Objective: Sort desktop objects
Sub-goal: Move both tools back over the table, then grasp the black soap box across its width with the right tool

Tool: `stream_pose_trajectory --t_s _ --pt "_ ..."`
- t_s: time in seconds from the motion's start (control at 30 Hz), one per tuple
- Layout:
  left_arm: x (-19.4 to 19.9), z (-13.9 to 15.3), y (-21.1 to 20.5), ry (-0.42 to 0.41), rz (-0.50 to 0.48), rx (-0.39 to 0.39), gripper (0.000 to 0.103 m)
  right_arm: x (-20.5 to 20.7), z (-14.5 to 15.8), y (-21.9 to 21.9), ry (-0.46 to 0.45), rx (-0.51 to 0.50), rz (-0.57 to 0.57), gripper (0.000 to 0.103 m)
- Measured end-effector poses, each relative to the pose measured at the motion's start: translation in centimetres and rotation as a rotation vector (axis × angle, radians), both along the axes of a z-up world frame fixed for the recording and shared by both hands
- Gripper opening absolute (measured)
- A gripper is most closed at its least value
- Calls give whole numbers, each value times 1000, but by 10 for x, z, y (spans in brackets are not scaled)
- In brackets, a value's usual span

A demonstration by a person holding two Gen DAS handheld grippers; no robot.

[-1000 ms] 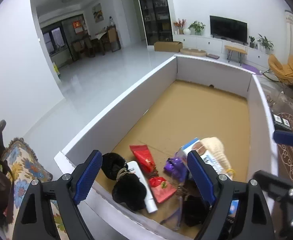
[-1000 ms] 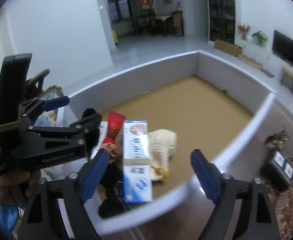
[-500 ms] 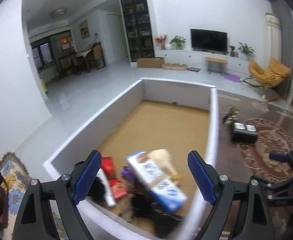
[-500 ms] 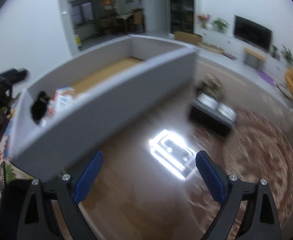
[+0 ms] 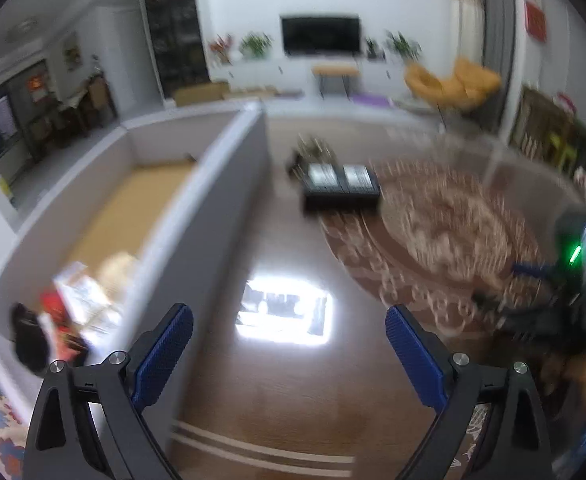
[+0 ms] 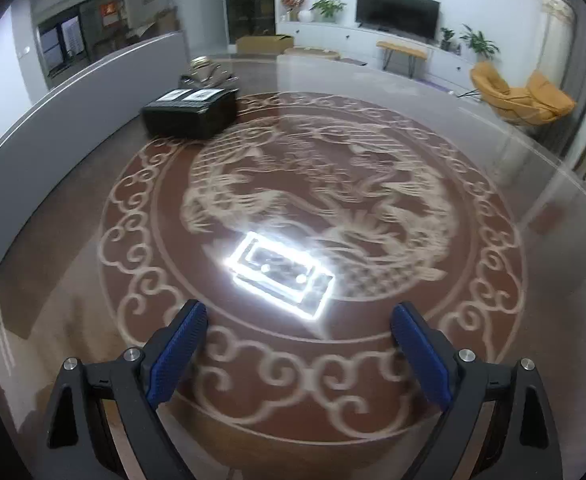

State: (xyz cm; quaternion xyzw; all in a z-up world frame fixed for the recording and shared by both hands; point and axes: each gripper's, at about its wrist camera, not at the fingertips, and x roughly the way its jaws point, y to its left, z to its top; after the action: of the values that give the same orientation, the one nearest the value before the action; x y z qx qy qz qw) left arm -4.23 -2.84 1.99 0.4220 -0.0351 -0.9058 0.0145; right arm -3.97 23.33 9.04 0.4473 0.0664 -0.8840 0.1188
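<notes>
The left gripper (image 5: pixel 289 344) was spreading its blue-padded jaws with nothing between them, and the right gripper (image 6: pixel 299 340) stood released and empty as well. The left wrist view was smeared by blur, so the objects piled in the near corner of the white-walled tray (image 5: pixel 229 152) were hard to name: a black fluffy thing (image 5: pixel 29 340), something red (image 5: pixel 55 308) and a pale box (image 5: pixel 81 288) could just be made out, half hidden behind the tray's wall. At that view's right edge the other gripper and a hand were only a dark blur. Under both grippers lay a glossy brown tabletop (image 6: pixel 69 288) carrying a bright reflected ceiling light (image 6: pixel 281 272) and a round ornamental pattern (image 6: pixel 317 200), with wide bare surface ahead. Farther on, a black box (image 6: pixel 189 110) sat beside the tray wall. Beyond were a television (image 6: pixel 397 10), potted plants and an orange chair (image 6: pixel 521 96).
</notes>
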Motion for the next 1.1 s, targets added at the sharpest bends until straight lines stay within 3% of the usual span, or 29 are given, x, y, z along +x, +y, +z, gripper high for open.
stream_pose_trajectory --t_s 0.17,0.23,0.4,0.53,0.6,0.8,0.93,1.1 --pt "-18 -55 16 -126 -2 -23 98 -4 1 13 1 -27 -12 98" --pt "-20 -62 17 -130 7 -29 98 -5 0 8 -4 8 -5 103" --pt "-31 -72 6 -150 33 -2 99 -2 -1 2 -9 5 0 103" --pt "-34 -76 -6 -139 41 75 101 -5 -1 1 -10 5 0 103" --pt "-27 -79 -8 -94 50 79 103 -4 -2 0 -9 3 7 103" --pt "-25 -80 -5 -83 62 76 103 -58 -3 -46 -43 18 217 103" --pt "-28 -81 -4 -83 62 77 103 -122 9 -102 -61 75 334 103" --pt "-30 -81 -5 -82 61 79 103 -165 21 -170 -20 193 464 103"
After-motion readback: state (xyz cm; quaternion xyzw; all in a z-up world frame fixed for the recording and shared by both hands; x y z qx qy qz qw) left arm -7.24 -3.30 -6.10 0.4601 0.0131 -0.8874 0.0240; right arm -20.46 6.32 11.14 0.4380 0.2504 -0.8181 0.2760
